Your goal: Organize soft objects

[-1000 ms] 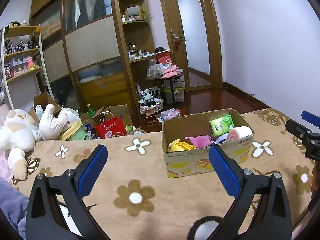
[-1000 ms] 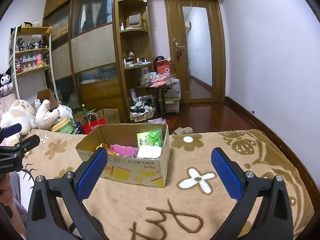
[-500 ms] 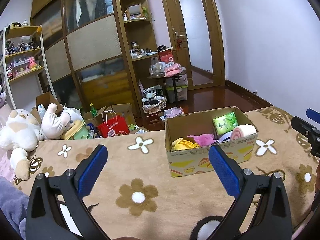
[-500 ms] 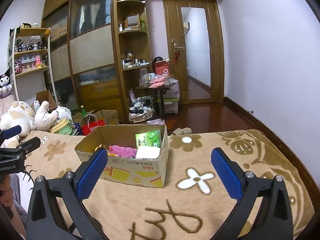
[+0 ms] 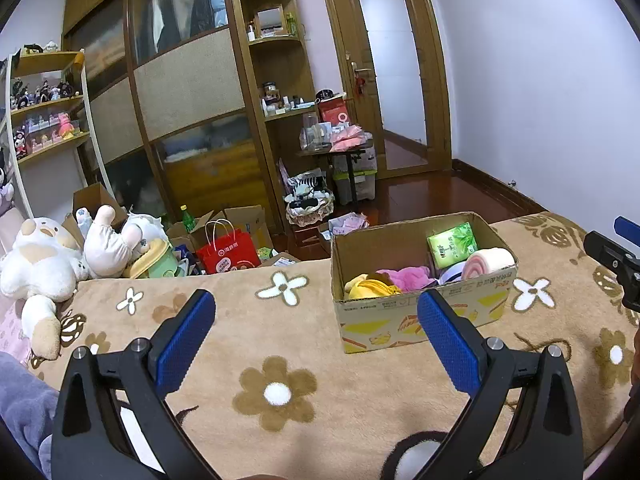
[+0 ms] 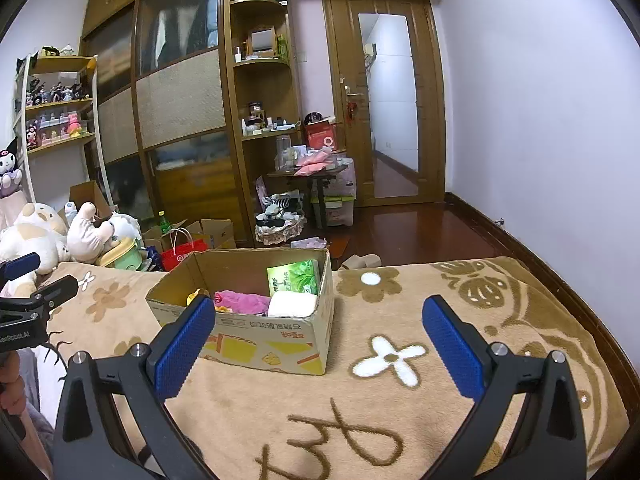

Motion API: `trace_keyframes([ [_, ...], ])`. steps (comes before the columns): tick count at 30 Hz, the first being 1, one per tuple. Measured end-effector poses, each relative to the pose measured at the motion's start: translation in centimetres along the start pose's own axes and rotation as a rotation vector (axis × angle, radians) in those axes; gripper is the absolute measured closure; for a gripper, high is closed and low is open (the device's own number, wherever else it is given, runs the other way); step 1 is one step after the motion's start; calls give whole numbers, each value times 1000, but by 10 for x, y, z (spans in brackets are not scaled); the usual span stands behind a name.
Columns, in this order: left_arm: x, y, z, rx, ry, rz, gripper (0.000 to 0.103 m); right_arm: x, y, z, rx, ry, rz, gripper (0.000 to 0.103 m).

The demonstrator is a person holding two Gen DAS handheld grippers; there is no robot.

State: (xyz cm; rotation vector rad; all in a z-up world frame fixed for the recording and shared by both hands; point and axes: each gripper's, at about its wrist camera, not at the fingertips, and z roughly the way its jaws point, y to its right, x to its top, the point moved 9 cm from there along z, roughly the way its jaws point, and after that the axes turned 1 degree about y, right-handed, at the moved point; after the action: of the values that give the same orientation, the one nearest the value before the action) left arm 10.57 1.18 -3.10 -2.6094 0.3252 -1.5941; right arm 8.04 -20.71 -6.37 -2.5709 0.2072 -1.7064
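Inside cardboard box [image 5: 424, 312]: pink cloth [image 5: 406, 278].

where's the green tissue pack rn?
Green tissue pack stands inside the cardboard box, far right corner in the left wrist view, behind the pink-white rolled towel.

Both tongs are spread wide and hold nothing: the left tongs [image 5: 316, 336] and right tongs [image 6: 320, 340] hover level above the bed.

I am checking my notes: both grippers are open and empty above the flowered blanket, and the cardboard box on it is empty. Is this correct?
Not quite. The cardboard box is not empty: the left wrist view shows a yellow cloth, pink cloth, rolled towel and green packet inside. The rest is correct.
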Motion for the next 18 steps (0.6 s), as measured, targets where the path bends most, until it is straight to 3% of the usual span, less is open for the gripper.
trace_keyframes([
  [18,-3,0,2,-1,-6,-2,3,0,0,0,-1,1,0,0],
])
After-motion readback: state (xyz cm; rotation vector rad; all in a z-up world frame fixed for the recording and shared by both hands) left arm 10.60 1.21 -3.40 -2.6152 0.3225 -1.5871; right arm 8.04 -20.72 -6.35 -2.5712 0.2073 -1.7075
